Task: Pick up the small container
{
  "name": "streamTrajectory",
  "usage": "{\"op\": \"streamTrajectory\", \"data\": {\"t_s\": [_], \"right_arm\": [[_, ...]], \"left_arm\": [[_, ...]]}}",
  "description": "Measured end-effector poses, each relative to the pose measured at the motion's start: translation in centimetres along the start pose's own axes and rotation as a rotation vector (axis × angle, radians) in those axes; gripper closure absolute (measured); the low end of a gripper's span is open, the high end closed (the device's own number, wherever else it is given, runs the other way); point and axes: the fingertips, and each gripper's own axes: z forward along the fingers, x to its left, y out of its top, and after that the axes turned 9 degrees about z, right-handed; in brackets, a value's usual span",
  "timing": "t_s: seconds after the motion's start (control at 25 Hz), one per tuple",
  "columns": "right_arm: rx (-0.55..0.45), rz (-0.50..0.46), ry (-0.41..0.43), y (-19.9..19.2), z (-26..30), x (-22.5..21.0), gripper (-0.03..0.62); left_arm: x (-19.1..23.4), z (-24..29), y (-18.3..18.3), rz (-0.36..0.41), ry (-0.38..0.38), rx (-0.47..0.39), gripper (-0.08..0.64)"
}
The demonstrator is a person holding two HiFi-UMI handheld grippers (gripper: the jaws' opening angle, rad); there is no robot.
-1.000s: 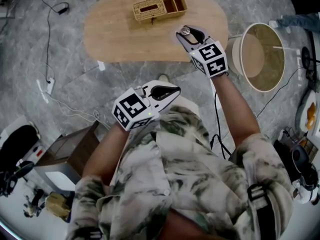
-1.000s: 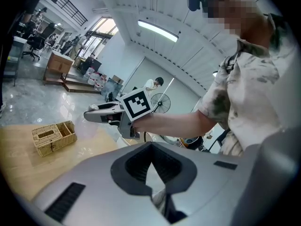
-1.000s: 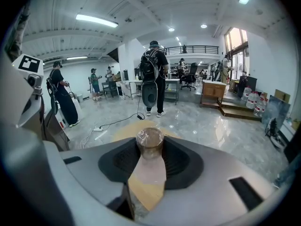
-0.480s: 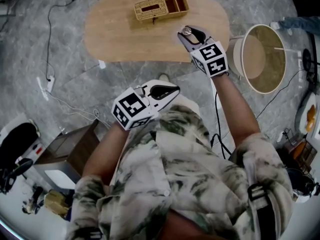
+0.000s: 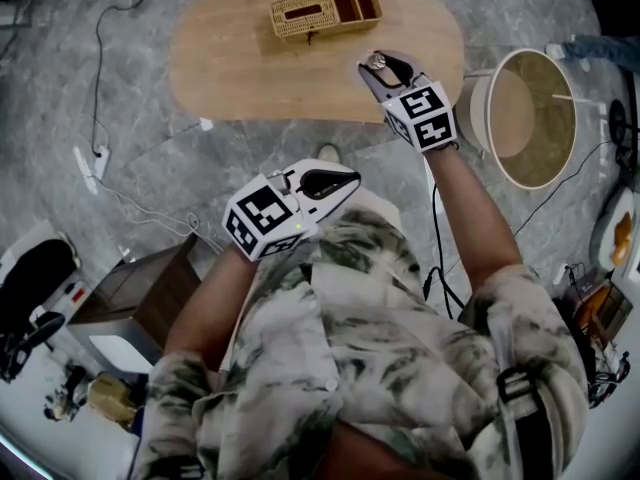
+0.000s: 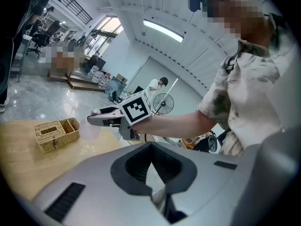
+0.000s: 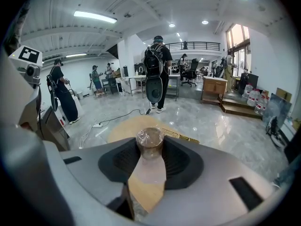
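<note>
- Right gripper (image 5: 378, 67) has its jaws partly open and clamped on the small container (image 7: 150, 141), a clear cup, seemingly film-sealed, held above the oval wooden table's (image 5: 240, 68) right end.
- Left gripper (image 5: 346, 180), jaws together and empty, hangs near the person's chest.
- Wicker basket (image 5: 322, 11) stands at the table's far edge, well apart.

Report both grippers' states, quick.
Left gripper: jaws shut, nothing between them.
Right gripper: jaws closed on the small container.

Wicker basket (image 5: 300, 15) on oval table (image 5: 235, 73), round side table (image 5: 522, 113)
</note>
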Motion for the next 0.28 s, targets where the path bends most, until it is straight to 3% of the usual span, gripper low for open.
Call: {"op": "streamTrajectory", "data": {"t_s": [0.28], "right_arm": [[0.013, 0.013, -0.015, -1.1, 1.8, -1.5, 0.434]], "left_arm": [[1.2, 0.1, -0.3, -0.015, 0.004, 0.005, 0.538]]}}
